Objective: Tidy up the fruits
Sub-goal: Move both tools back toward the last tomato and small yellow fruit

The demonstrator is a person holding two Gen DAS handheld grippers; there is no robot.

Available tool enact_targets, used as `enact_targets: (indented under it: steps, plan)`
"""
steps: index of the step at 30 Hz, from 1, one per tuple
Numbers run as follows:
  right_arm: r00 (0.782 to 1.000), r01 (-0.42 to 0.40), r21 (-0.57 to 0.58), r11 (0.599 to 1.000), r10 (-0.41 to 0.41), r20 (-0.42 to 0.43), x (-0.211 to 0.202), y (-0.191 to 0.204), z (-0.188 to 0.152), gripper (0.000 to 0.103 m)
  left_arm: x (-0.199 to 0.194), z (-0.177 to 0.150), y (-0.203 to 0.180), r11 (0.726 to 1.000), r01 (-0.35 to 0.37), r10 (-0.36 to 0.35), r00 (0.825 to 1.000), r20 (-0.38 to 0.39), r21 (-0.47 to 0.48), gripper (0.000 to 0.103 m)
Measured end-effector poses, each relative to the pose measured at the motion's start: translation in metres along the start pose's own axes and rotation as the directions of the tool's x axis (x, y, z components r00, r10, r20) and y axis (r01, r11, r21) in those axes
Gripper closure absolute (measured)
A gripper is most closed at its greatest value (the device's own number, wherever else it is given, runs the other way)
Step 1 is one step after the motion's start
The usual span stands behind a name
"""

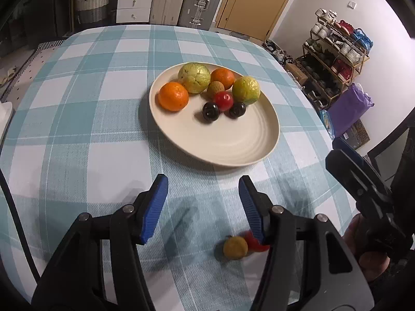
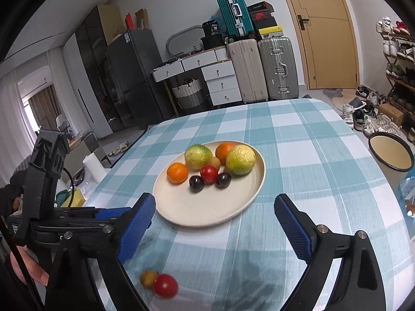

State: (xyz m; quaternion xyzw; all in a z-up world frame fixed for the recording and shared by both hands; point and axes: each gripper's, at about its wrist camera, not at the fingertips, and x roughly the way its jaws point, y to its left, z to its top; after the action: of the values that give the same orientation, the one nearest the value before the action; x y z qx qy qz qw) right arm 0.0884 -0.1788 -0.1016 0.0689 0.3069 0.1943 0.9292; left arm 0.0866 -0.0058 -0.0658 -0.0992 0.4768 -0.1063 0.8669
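A cream plate (image 1: 233,145) (image 2: 197,207) on the checked tablecloth holds two oranges (image 1: 173,96), two green guavas (image 1: 194,77), a brownish fruit, a red fruit (image 1: 224,100) and two dark plums (image 1: 211,111). A small yellow fruit (image 1: 235,247) (image 2: 148,278) and a small red fruit (image 1: 255,242) (image 2: 165,285) lie loose on the cloth near the front edge. My left gripper (image 1: 203,202) is open and empty above the cloth, the loose fruits by its right finger. My right gripper (image 2: 215,223) is open and empty, in front of the plate; it also shows in the left wrist view (image 1: 363,178).
The table's far edge faces suitcases (image 2: 262,70), white drawers (image 2: 220,77) and a door. A shoe rack (image 1: 334,59) stands right of the table. A round bin (image 2: 390,155) sits by the right edge. A white roll (image 2: 94,165) stands at the left.
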Motion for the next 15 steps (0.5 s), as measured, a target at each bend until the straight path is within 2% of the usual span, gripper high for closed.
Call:
enact_targets:
  steps: [5, 7, 11, 15]
  plan:
    - [1.0, 0.01, -0.001, 1.0, -0.01, 0.003, -0.011, 0.0, -0.011, 0.004, -0.006, -0.011, -0.001, 1.0, -0.019, 0.019, 1.0, 0.014, 0.002, 0.036]
    - [1.0, 0.012, -0.004, 1.0, -0.012, -0.002, -0.013, 0.001, -0.015, 0.003, -0.009, -0.014, 0.0, 1.0, -0.024, 0.024, 0.999, 0.021, 0.003, 0.035]
    - [1.0, 0.001, -0.019, 1.0, -0.002, -0.025, -0.016, 0.005, -0.024, 0.002, -0.015, -0.023, 0.002, 0.998, -0.054, 0.054, 0.998, 0.038, 0.007, 0.022]
    - [0.998, -0.006, -0.035, 0.999, 0.004, -0.061, -0.015, 0.008, -0.036, 0.002, -0.017, -0.029, 0.007, 0.998, -0.068, 0.068, 0.997, 0.039, 0.007, 0.022]
